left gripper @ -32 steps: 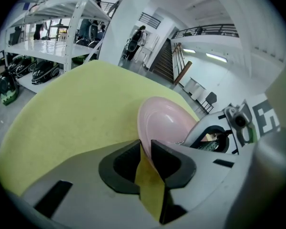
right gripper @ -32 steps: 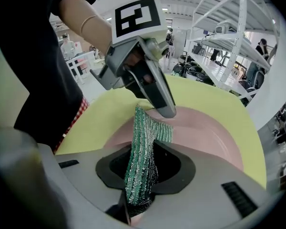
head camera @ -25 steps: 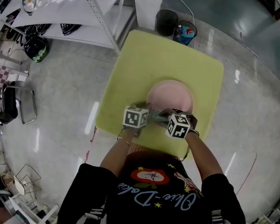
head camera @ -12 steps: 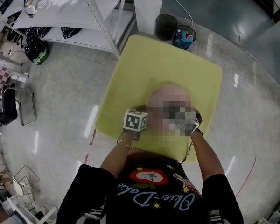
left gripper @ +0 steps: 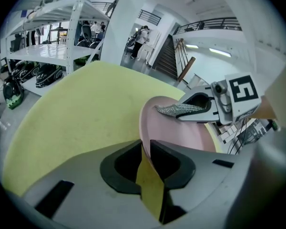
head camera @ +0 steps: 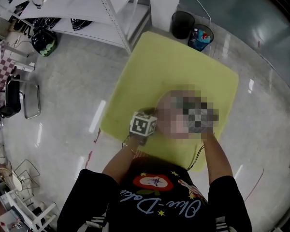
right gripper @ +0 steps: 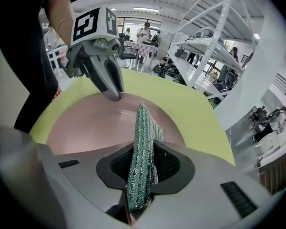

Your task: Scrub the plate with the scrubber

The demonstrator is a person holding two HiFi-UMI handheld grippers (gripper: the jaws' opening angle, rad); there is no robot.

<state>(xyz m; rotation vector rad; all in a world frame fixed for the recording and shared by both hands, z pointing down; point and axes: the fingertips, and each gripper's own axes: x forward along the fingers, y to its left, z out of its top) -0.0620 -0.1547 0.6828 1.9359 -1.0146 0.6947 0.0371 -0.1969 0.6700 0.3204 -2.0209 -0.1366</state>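
Note:
A pink plate [left gripper: 181, 132] lies on the yellow table [head camera: 183, 66]. My left gripper [left gripper: 147, 145] is shut on the plate's near rim, which runs between its jaws. In the right gripper view that gripper [right gripper: 112, 92] bites the plate's [right gripper: 95, 123] far edge. My right gripper [right gripper: 144, 151] is shut on a green glittery scrubber [right gripper: 144, 123], which stands on edge over the plate's inner surface. In the left gripper view the scrubber [left gripper: 167, 109] sticks out of the right gripper [left gripper: 183, 112] above the plate. In the head view a mosaic patch hides the plate and right gripper.
A black bin [head camera: 182, 24] and a blue bucket [head camera: 201, 36] stand on the floor beyond the table's far edge. White shelving [head camera: 87, 8] runs at the far left, with a chair [head camera: 19, 98] at the left. The person's body is against the table's near edge.
The right gripper with the scrubber has shifted a little right and farther across the plate. The left gripper has stayed on the plate's rim.

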